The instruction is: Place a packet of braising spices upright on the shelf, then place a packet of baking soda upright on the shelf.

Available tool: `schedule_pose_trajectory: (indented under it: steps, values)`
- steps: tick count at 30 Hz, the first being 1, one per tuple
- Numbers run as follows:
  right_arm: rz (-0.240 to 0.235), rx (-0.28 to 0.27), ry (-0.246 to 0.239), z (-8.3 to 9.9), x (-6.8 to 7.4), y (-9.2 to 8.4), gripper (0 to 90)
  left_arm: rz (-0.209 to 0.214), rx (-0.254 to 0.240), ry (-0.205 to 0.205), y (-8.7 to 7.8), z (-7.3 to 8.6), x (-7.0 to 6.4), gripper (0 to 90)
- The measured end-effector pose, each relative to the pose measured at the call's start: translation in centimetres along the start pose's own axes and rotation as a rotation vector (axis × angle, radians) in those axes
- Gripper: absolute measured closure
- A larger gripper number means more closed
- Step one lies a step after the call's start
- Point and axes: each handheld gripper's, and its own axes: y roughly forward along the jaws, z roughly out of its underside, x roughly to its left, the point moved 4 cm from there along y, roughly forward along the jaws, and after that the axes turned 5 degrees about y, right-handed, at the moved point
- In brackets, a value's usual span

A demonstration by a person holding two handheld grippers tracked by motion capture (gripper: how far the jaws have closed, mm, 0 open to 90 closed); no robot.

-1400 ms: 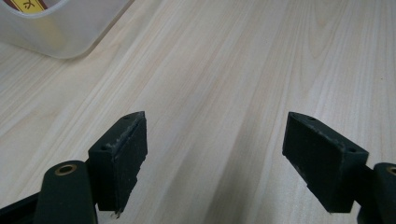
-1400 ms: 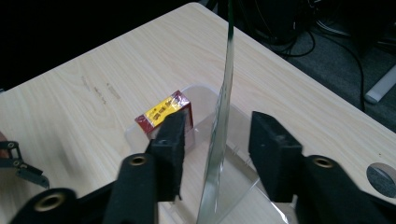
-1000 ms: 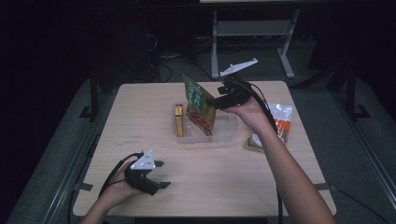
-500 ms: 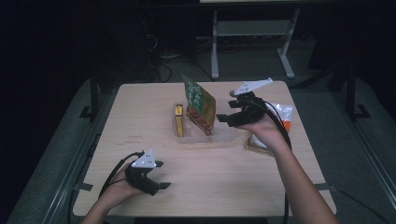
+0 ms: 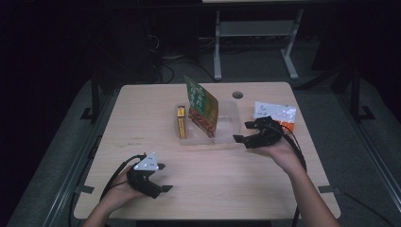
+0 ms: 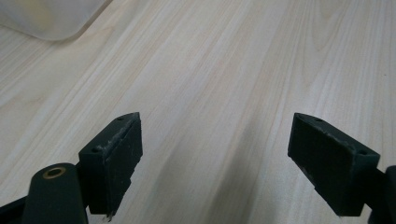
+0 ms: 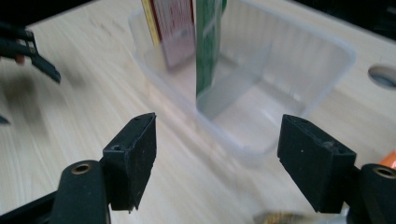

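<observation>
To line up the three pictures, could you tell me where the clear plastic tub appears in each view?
High view: the clear plastic tub sits at mid-table, holding the upright green packet.
Left gripper view: a pale translucent corner at top left, probably the tub.
Right gripper view: upper centre, beyond the open jaws.
Shared landmark: the light wooden table.

Clear plastic tub (image 5: 226,124) sits at counter centre, open top, long side running 9 to 3. Green snack pouch (image 5: 202,105) stands upright inside it, leaning slightly toward 9. Yellow box (image 5: 181,122) stands on edge just outside the tub's 9 o'clock wall.
</observation>
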Motion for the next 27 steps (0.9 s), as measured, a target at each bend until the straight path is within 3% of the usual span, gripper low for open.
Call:
schedule_pose_trajectory:
  steps: [7,12,14,15,16,17,19,23,27]
  values:
    - [0.029,0.027,0.029,2.8,-1.3,-0.2,30.4,0.003,0.001,0.003,-0.1,0.1,0.0,17.4]
    - [0.06,0.042,0.054,4.7,-2.5,-0.8,41.6,-0.001,-0.004,-0.006,-0.1,0.1,-0.1,17.4]
    - [0.088,0.043,0.052,5.1,-3.1,-1.1,49.2,-0.002,-0.003,-0.01,-0.1,0.1,0.0,17.4]
    - [0.118,0.039,0.055,5.4,-3.9,-1.4,60.3,-0.003,-0.002,-0.009,-0.1,0.1,0.0,17.4]
    - [0.134,0.039,0.054,5.5,-4.4,-1.6,65.1,-0.006,-0.004,-0.012,-0.1,0.1,0.0,17.4]
    - [0.134,0.039,0.054,5.5,-4.4,-1.6,65.1,-0.006,-0.004,-0.012,-0.1,0.1,0.0,17.4]
    - [0.181,0.057,0.051,6.0,-5.7,-1.8,79.7,-0.004,0.009,0.001,-0.1,0.1,0.0,17.4]
    - [0.212,0.07,0.052,6.4,-6.9,-2.0,89.2,-0.004,0.004,-0.004,0.1,0.1,-0.1,17.4]
    - [0.277,0.1,0.059,7.2,-9.3,-1.8,89.7,-0.006,0.008,-0.004,0.1,0.1,-0.1,17.4]
